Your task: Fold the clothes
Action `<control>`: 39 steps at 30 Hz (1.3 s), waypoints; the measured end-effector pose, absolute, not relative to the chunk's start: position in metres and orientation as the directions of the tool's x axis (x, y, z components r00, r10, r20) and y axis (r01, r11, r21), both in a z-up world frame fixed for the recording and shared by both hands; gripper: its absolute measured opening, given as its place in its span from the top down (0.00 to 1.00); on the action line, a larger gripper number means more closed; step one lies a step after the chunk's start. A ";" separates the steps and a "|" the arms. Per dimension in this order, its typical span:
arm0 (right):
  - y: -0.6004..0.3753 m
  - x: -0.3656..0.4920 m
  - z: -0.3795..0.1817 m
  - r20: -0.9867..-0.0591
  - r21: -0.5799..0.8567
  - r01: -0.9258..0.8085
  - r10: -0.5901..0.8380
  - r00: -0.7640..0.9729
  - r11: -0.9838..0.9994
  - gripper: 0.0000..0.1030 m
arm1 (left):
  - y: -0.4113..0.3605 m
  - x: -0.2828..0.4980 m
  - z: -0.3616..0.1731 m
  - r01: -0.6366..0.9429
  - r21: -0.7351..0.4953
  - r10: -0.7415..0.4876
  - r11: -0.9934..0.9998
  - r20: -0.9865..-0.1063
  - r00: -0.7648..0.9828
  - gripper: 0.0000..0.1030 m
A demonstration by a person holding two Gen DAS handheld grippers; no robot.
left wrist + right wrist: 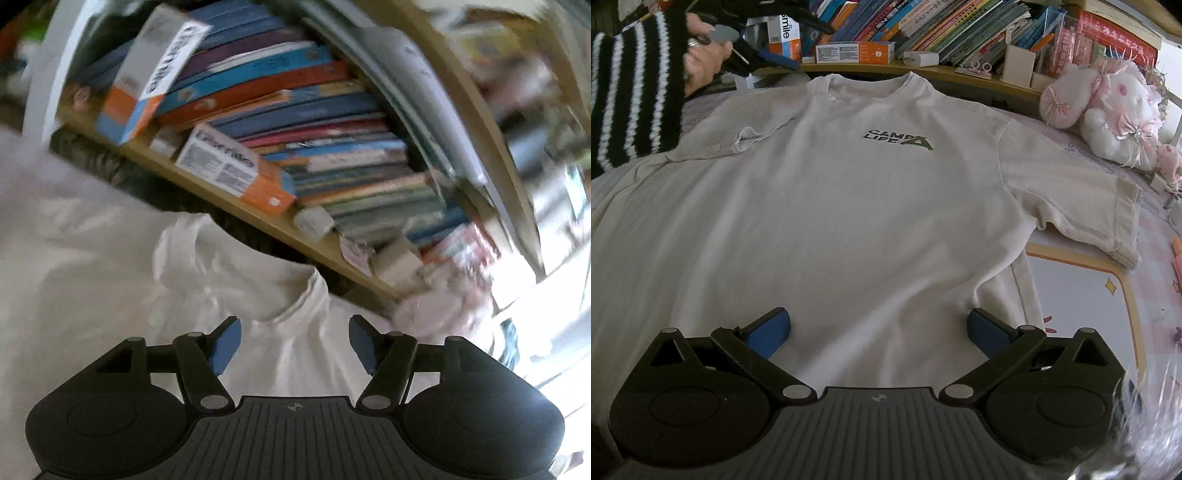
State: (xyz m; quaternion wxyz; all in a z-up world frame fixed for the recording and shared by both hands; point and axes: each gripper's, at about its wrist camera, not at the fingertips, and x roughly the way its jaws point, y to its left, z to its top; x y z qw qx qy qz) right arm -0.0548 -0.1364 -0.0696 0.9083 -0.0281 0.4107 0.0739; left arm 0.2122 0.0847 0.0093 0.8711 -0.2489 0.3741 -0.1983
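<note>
Left gripper (294,341) tilted above T-shirt (849,206) collar, jaws apart, empty. Right gripper (879,332) angled down over hem, released.

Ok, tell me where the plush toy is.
In the right wrist view, the pink-and-white plush toy sits at the upper right, beyond the T-shirt's sleeve and just below the bookshelf.

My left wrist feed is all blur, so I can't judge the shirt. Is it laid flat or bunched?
Observer: The white T-shirt lies spread out front up, its chest print showing.
Operator: And the sleeves?
Observer: The sleeve near the plush toys lies spread out flat; the other sleeve is folded in over the shoulder.
Operator: Where's the right gripper?
Observer: The right gripper is over the shirt's near end, jaws wide open.
</note>
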 end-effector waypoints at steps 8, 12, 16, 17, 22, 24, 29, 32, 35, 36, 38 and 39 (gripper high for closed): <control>-0.136 -0.056 -0.070 -0.748 0.007 -0.152 0.106 0.656 0.988 0.00 | 0.114 0.171 -0.014 0.013 -0.360 -0.282 0.933 -0.707 0.649 0.36; -0.136 -0.056 -0.069 -0.748 0.006 -0.152 0.105 0.655 0.988 0.00 | 0.112 0.143 -0.023 0.071 -0.356 -0.322 0.932 -0.720 0.615 0.36; -0.136 -0.056 -0.069 -0.748 0.006 -0.151 0.105 0.655 0.989 0.00 | 0.103 0.120 -0.028 0.172 -0.314 -0.355 0.934 -0.748 0.561 0.35; -0.136 -0.056 -0.069 -0.748 0.006 -0.149 0.104 0.656 0.989 0.00 | 0.106 0.118 -0.027 0.197 -0.322 -0.377 0.926 -0.754 0.538 0.35; -0.135 -0.057 -0.070 -0.744 0.006 -0.136 0.095 0.662 0.991 0.00 | 0.149 0.127 -0.004 0.156 -0.317 -0.346 0.935 -0.728 0.592 0.35; -0.133 -0.058 -0.070 -0.743 0.005 -0.127 0.089 0.664 0.992 0.00 | 0.177 0.146 0.002 0.069 -0.320 -0.289 0.945 -0.716 0.636 0.36; -0.130 -0.058 -0.070 -0.749 0.005 -0.098 0.068 0.659 0.995 0.00 | 0.230 0.211 -0.009 -0.110 -0.316 -0.178 0.942 -0.751 0.636 0.57; -0.128 -0.057 -0.069 -0.764 0.005 -0.061 0.043 0.644 0.998 0.00 | 0.238 0.235 -0.016 -0.118 -0.331 -0.188 0.936 -0.754 0.629 0.57; -0.125 -0.060 -0.068 -0.775 0.004 -0.016 0.013 0.632 1.000 0.00 | 0.235 0.250 -0.023 -0.093 -0.311 -0.193 0.946 -0.769 0.609 0.57; -0.124 -0.061 -0.067 -0.778 0.004 -0.001 0.003 0.628 1.000 0.00 | 0.234 0.253 -0.025 -0.082 -0.300 -0.191 0.950 -0.771 0.608 0.57; -0.122 -0.064 -0.067 -0.784 0.004 0.029 -0.015 0.620 1.000 0.00 | 0.233 0.254 -0.026 -0.070 -0.293 -0.192 0.954 -0.769 0.610 0.61; -0.121 -0.065 -0.067 -0.787 0.004 0.044 -0.024 0.616 0.999 0.00 | 0.233 0.255 -0.027 -0.065 -0.291 -0.193 0.955 -0.768 0.610 0.80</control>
